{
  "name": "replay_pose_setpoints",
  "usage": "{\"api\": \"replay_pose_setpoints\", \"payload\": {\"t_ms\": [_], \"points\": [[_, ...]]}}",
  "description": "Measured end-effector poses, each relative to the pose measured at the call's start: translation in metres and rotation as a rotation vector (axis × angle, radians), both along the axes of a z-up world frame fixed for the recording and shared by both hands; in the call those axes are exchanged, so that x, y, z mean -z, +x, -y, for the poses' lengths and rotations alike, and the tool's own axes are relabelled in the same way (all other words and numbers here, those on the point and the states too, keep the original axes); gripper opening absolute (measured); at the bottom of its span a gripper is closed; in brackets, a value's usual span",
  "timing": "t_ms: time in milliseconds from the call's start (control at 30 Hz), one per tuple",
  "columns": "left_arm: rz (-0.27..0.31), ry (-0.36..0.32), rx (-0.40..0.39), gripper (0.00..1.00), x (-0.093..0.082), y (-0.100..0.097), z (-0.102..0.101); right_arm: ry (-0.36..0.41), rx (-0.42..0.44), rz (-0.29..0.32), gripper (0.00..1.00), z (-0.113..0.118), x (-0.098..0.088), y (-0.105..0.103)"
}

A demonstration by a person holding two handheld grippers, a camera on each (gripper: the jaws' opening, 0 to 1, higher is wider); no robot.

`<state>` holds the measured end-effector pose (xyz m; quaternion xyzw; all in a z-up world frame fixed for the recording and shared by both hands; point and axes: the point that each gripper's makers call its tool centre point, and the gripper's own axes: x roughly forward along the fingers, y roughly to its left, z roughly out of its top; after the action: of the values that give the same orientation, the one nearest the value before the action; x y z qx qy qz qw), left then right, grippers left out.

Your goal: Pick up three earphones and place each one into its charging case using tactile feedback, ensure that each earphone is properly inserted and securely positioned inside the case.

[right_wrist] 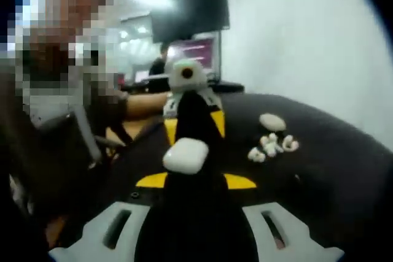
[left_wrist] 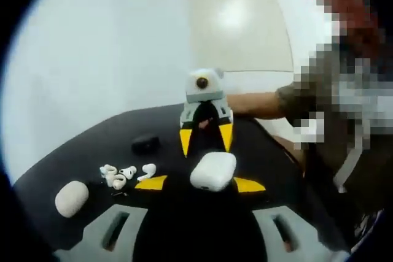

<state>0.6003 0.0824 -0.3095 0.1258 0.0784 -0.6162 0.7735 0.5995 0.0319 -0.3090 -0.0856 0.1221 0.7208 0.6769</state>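
1. Two grippers are facing each other across a black table (left_wrist: 86, 151). In the left gripper view, the left gripper (left_wrist: 199, 183) is showing its yellow-tipped jaws spread wide, with nothing held; the white case (left_wrist: 213, 170) is lying between the tips, and whether it is touching them is unclear.
2. In the right gripper view, the right gripper (right_wrist: 195, 181) is likewise keeping its jaws wide apart and empty, with that same case (right_wrist: 185, 154) sitting closed just beyond the tips.
3. Left of the case in the left gripper view, the earphones (left_wrist: 126, 174) are lying in a loose white cluster on the table; the right gripper view is showing the cluster (right_wrist: 272, 145) to the right.
4. Near the cluster, a second case (left_wrist: 72, 198), white and oval, is resting at the table's edge; it is appearing past the earphones in the right gripper view (right_wrist: 272, 121).
5. Farther back, a dark case (left_wrist: 145, 143) is sitting on the table.
6. Beyond, a person's forearm (left_wrist: 261, 105) is reaching to the right gripper.
7. Farthest in the right gripper view, a dark screen (right_wrist: 190, 11) is hanging on the wall.
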Motion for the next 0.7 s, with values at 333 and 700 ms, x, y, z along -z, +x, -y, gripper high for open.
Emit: {"api": "replay_pose_setpoints", "payload": {"t_ms": [333,700], "points": [[0.014,0.003,-0.147,0.34,-0.001,0.027,-0.004,-0.130,0.025,0.072,0.30,0.003,0.011,-0.035],[0.023,-0.007,-0.269,0.29,-0.005,0.048,-0.018,-0.090,-0.045,0.102,0.32,-0.027,0.003,-0.061]]}}
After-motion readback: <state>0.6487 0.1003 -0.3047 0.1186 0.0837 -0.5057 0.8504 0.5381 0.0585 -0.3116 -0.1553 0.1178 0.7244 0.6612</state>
